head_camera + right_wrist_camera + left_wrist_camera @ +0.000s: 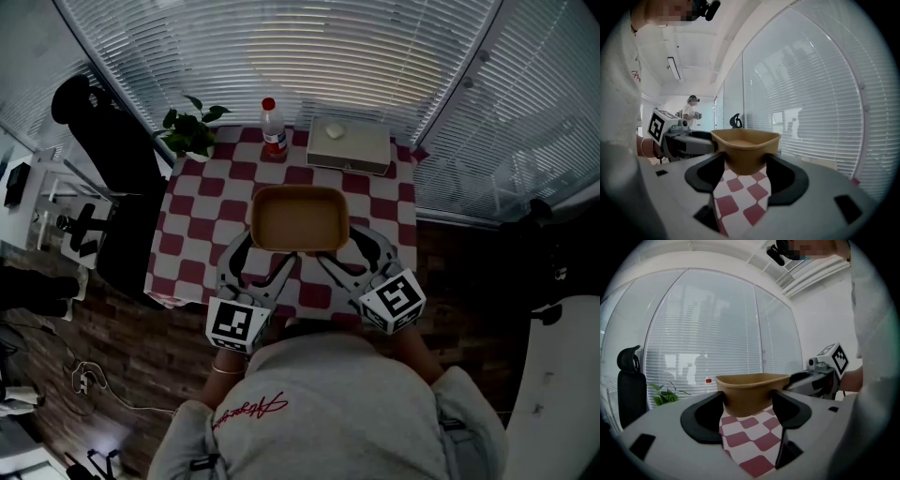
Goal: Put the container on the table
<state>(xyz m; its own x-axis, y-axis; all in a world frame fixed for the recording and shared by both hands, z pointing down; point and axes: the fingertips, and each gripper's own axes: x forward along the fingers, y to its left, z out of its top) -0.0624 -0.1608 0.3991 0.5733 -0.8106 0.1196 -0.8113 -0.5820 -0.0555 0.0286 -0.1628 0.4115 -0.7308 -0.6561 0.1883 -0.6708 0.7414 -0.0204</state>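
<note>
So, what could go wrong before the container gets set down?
The left gripper and right gripper each pinch only a near corner of the tan rounded-rectangular container; uneven lowering could tilt it or twist it loose. Pushed too far forward, it might bump the red-capped clear plastic bottle or flat white box.

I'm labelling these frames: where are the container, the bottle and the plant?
container (300,219), head view, inner floor.
bottle (274,137), head view, body.
plant (191,131), head view, leaves.
</note>
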